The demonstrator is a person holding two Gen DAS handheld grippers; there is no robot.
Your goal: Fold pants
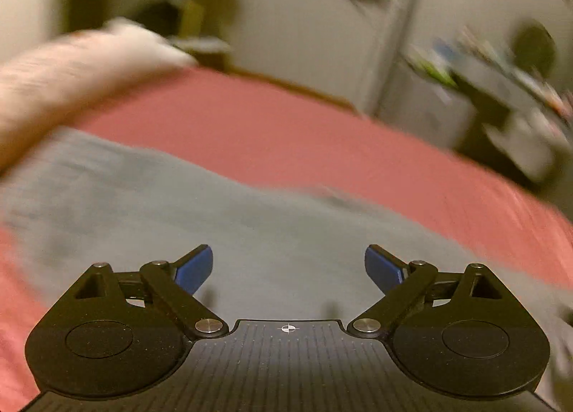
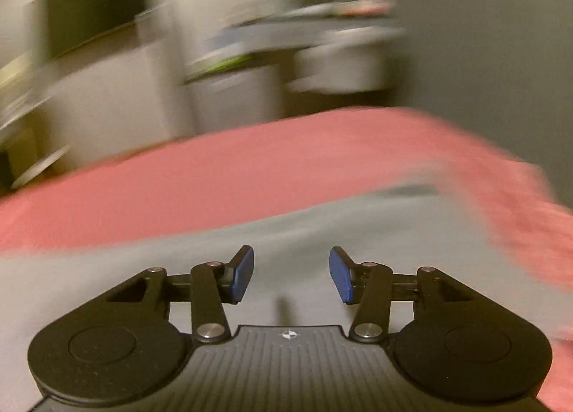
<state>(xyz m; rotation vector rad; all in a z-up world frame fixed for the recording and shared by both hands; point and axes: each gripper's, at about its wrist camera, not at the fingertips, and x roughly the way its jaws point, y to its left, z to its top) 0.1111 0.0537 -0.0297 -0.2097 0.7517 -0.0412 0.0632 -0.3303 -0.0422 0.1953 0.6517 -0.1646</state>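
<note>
Grey pants [image 1: 150,204] lie flat on a pink bed cover [image 1: 286,139]. My left gripper [image 1: 288,267] is wide open and empty, just above the grey cloth. In the right wrist view the same grey pants [image 2: 322,229] spread under my right gripper [image 2: 292,274], which is open and empty, with blue pads [image 2: 243,274] apart. A dark mark [image 2: 408,190] shows near the pants' far edge. Both views are blurred by motion.
A pale pillow or blanket [image 1: 71,68] lies at the far left of the bed. Beyond the bed are a white cabinet [image 1: 394,53], a cluttered desk [image 1: 501,89] and shelves [image 2: 304,39]. The pink cover [image 2: 179,175] extends past the pants.
</note>
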